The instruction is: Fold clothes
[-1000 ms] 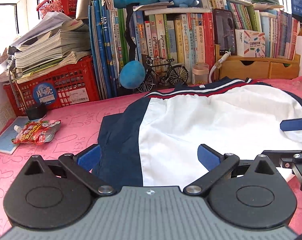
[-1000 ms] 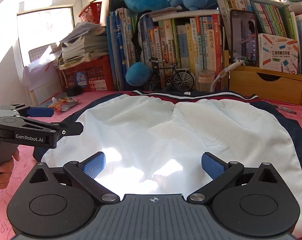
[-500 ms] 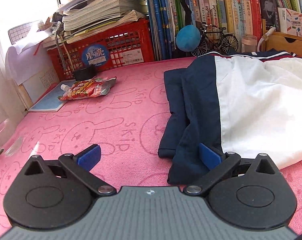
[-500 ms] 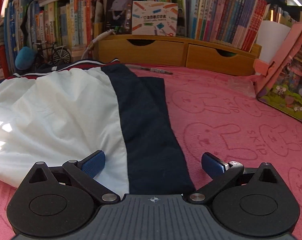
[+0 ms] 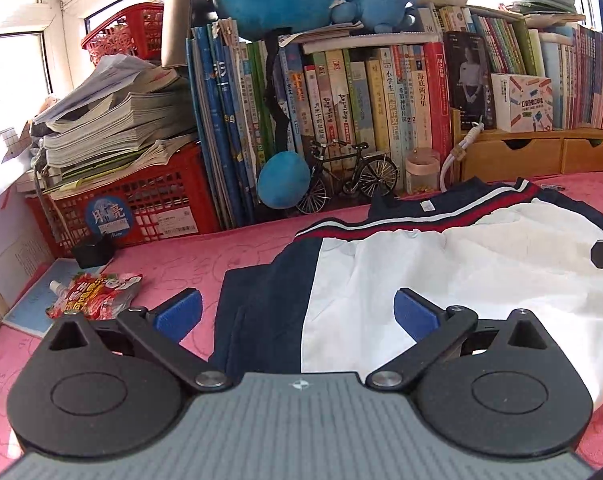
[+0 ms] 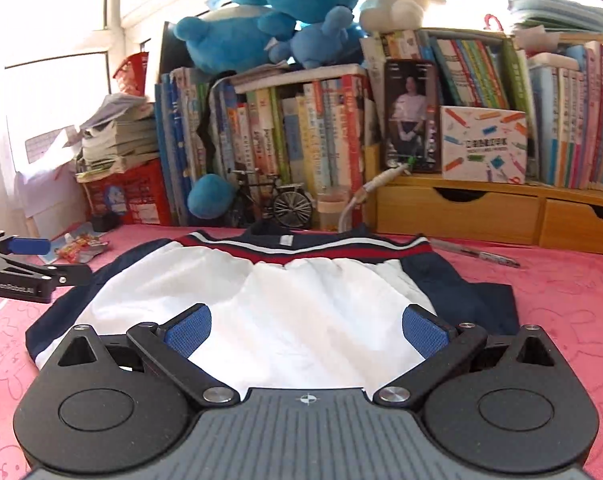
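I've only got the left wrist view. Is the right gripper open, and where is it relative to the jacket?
Observer: The right gripper is open and holds nothing. Its fingers are spread over the white near edge of the jacket.
Operator: What about the sleeve on that side? It's cut off for me.
Observer: The right navy sleeve lies flat on the pink cover, alongside the jacket's body.

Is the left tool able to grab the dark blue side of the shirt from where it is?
Probably yes. The left tool is open, and the shirt's navy side panel lies flat right between its fingers with nothing on top of it.
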The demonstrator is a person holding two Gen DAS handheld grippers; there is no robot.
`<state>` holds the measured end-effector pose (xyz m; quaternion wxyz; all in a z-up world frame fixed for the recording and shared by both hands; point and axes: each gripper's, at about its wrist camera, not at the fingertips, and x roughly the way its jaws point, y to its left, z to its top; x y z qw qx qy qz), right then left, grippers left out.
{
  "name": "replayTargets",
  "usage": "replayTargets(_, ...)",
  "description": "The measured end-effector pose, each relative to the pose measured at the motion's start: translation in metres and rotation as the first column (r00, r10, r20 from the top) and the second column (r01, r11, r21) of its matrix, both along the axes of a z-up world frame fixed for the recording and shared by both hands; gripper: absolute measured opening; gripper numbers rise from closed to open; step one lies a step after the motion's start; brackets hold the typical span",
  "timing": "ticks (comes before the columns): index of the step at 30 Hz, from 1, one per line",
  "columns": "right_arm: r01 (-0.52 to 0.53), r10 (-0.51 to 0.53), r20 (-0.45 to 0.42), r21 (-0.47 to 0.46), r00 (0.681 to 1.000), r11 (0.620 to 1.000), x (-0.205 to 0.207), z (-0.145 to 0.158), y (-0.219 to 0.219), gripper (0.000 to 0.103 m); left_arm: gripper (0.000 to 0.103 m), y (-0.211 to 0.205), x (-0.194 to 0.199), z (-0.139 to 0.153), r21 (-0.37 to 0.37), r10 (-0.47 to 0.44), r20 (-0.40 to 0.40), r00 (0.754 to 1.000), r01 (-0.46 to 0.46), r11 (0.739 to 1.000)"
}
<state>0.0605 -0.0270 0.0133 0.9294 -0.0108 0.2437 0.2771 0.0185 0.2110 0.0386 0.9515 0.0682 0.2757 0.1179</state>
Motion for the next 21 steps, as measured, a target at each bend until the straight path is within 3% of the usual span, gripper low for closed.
replayTargets(2, -0.07, 0.07, -0.028, -0.014, 0.997, 0.997, 0.023, -0.003, 0.025, 0.103, 0.103, -0.005, 0.027, -0.009, 0.036, -0.007, -0.039, 0.999, 0.009, 0.999)
replayTargets(5, -0.096, 0.09, -0.119, -0.045, 0.989, 0.994, 0.056, -0.019, 0.041, 0.103, 0.103, 0.002, 0.055, -0.029, 0.095, 0.035, -0.123, 0.992, -0.023, 0.995)
replayTargets(7, -0.039, 0.017, -0.156, -0.138, 0.988, 0.99, 0.071, -0.036, 0.035, 0.103, 0.103, 0.016, 0.055, -0.041, 0.117, 0.06, -0.135, 0.989, -0.044, 0.992)
replayTargets(10, 0.071, -0.094, -0.089, -0.235, 0.992, 0.969, 0.074, -0.057, 0.002, 0.103, 0.103, 0.042, 0.042, -0.047, 0.081, 0.106, -0.116, 0.988, -0.097, 0.992)
replayTargets(12, 0.118, -0.141, -0.137, -0.161, 0.981, 0.98, 0.084, -0.055, -0.032, 0.103, 0.103, 0.054, 0.03, -0.05, 0.111, 0.118, -0.107, 0.987, -0.106, 0.988)
replayTargets(15, 0.202, -0.222, -0.168, -0.129, 0.96, 0.971, 0.091, -0.049, -0.069, 0.103, 0.103, 0.064, 0.021, -0.05, 0.178, 0.173, -0.118, 0.978, -0.151, 0.972)
replayTargets(18, 0.387, -0.418, -0.183, -0.18, 0.89, 0.904, 0.098, -0.046, -0.101, 0.103, 0.103, 0.07, 0.012, -0.045, 0.181, 0.179, -0.124, 0.976, -0.155, 0.971)
replayTargets(21, 0.418, -0.428, -0.229, -0.093, 0.874, 0.904, 0.097, -0.039, -0.131, 0.103, 0.103, 0.065, 0.01, -0.03, 0.199, 0.178, -0.088, 0.98, -0.158, 0.967)
